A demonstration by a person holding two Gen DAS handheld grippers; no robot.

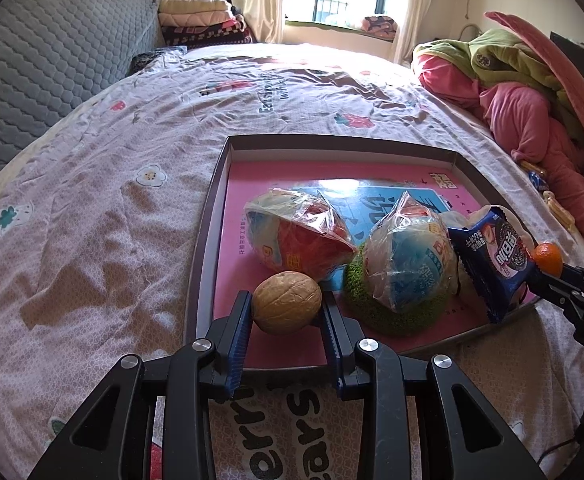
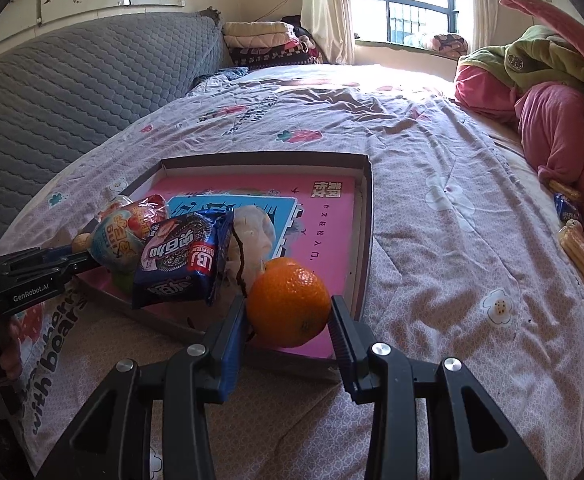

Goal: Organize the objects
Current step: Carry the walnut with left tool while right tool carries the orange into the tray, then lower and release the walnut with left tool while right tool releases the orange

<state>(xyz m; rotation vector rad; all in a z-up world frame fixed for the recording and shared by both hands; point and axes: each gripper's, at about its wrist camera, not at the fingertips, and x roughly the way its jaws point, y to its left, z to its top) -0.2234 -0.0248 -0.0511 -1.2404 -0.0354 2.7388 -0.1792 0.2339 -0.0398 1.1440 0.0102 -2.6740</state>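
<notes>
Left tongs [image 1: 286,316] clench a walnut [image 1: 286,302], right tongs [image 2: 290,322] an orange [image 2: 288,302]; either round, smooth thing could slip and roll off the shallow tray [image 2: 365,216] onto the bed [image 2: 451,240].

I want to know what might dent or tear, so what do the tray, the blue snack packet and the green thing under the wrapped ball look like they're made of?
Tray: looks like thin cardboard, with folded walls and a glossy printed floor.
Blue snack packet: shiny plastic film, crinkled, with a crimped edge.
Green thing: seemingly knitted or crocheted yarn, with a fuzzy, looped surface.
</notes>
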